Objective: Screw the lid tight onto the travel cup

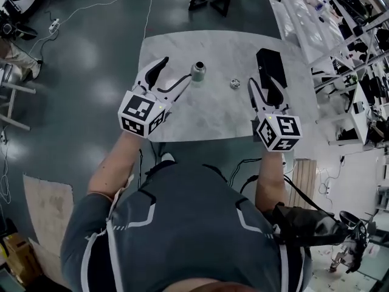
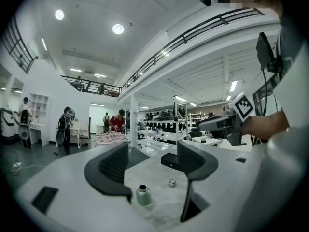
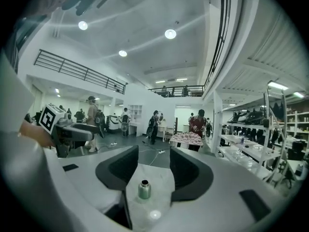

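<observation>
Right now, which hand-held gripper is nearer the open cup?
The left hand-held gripper: one tip of its open jaws sits just beside the cup. The right hand-held gripper is further off, on the far side of the lid.

sage-green travel cup [image 1: 198,72], silver lid [image 1: 235,83], white marbled table [image 1: 206,113], black box [image 1: 271,66], dark grey floor [image 1: 85,96]

Bright, even light from round ceiling lamps [image 3: 169,33] – soft shadows, glare on the pale table [image 1: 182,47] – both gripper views fisheye-bent with dark vignetted corners.
</observation>
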A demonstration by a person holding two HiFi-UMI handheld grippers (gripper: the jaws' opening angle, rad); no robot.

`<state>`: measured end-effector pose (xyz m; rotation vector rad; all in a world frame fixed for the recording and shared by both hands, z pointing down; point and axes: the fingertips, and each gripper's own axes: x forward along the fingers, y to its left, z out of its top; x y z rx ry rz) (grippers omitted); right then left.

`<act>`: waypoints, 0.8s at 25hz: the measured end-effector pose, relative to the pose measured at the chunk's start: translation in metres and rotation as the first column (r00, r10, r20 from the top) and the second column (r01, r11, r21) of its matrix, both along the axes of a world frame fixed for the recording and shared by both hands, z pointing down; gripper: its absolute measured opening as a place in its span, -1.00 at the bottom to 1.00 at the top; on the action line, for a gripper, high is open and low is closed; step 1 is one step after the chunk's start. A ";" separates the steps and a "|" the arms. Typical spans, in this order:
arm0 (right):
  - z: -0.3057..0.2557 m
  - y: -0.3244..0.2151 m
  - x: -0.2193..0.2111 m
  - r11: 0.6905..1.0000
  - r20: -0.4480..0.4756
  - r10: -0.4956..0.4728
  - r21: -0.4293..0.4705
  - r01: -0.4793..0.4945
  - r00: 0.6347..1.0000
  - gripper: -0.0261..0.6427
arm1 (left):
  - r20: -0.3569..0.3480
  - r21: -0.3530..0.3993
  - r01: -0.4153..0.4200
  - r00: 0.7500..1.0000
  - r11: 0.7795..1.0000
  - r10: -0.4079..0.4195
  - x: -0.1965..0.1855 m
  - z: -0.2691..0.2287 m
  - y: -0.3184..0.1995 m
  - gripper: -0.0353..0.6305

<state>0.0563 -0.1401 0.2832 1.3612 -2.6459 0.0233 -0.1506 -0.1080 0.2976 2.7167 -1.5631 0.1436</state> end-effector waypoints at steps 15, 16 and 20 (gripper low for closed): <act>0.060 -0.061 0.029 0.997 -0.016 -0.020 -0.081 0.019 1.000 0.02 | -0.017 -0.104 0.001 1.000 0.995 -0.003 0.015 0.073 -0.055 0.25; 0.066 -0.067 0.034 0.995 -0.018 -0.025 -0.093 0.023 1.000 0.02 | -0.014 -0.115 0.002 1.000 0.993 -0.003 0.019 0.079 -0.059 0.25; 0.095 -0.089 0.046 0.990 -0.020 -0.055 -0.132 0.052 0.998 0.02 | -0.008 -0.165 0.027 1.000 0.986 -0.029 0.028 0.109 -0.079 0.25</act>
